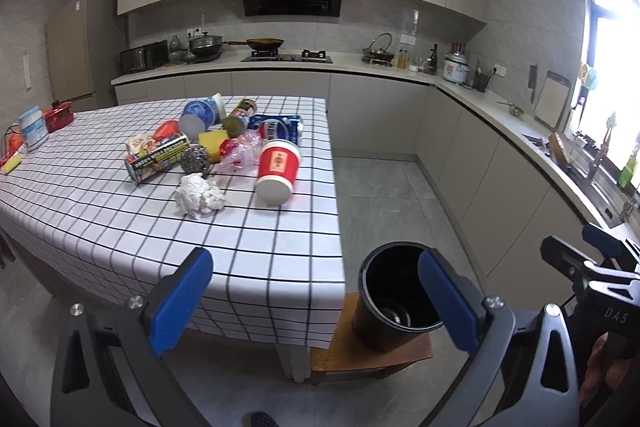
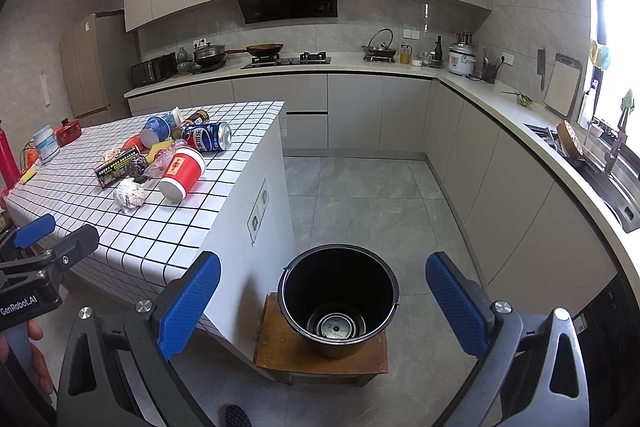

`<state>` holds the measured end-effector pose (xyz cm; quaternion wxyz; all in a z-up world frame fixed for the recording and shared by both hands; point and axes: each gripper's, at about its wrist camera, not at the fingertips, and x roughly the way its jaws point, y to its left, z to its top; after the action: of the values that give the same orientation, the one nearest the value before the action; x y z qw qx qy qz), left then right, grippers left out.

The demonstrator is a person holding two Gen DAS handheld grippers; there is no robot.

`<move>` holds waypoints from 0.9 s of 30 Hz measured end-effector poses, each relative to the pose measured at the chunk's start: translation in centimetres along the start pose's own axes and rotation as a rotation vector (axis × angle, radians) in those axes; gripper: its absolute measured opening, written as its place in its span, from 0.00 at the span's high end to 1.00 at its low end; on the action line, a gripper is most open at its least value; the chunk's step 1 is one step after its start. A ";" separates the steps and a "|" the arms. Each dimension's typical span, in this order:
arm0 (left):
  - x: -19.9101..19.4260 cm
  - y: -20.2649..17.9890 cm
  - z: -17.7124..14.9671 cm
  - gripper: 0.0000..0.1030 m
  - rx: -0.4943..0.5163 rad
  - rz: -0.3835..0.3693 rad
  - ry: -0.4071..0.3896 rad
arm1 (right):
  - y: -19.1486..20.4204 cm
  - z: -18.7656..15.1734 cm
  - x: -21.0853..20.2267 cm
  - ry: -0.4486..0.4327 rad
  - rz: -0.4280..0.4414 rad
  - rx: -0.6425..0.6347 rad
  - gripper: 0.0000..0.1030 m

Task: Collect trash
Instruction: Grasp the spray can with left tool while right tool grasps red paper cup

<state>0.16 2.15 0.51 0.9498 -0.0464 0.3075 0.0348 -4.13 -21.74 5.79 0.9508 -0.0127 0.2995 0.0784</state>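
A heap of trash lies on the checked table [image 1: 120,219]: a red paper cup [image 1: 277,167] on its side, a crumpled white tissue [image 1: 199,199], a steel scourer [image 1: 195,159], a printed box [image 1: 157,157], a blue can [image 1: 276,127], a blue cup [image 1: 202,113]. The red cup [image 2: 182,169], the tissue [image 2: 129,195] and the blue can [image 2: 208,137] also show in the right wrist view. A black bucket [image 2: 339,297] stands on a wooden stool [image 2: 280,351], a round object at its bottom. My left gripper [image 1: 316,299] is open and empty, well short of the heap. My right gripper [image 2: 322,307] is open and empty above the bucket.
A white tub [image 1: 33,129] and a red box [image 1: 60,115] sit at the table's far left. Kitchen counters [image 2: 500,103] with a hob, pots and a sink run along the back and right walls. Grey tiled floor [image 2: 360,187] lies between table and counters.
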 end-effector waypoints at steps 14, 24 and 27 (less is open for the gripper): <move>2.0 9.1 1.8 0.00 -0.120 0.127 -0.012 | 4.0 4.2 4.8 -0.033 0.173 0.054 0.00; 5.1 17.0 3.1 0.00 -0.233 0.170 -0.097 | 11.6 7.1 10.2 -0.018 0.194 -0.012 0.00; 6.9 18.9 3.7 0.00 -0.198 0.192 -0.069 | 14.0 8.0 12.1 -0.010 0.198 -0.004 0.00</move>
<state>6.09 21.63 -1.83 0.9429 -0.1089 0.2727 0.1573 7.99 -5.67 5.80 0.9399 0.0154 0.2943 0.1726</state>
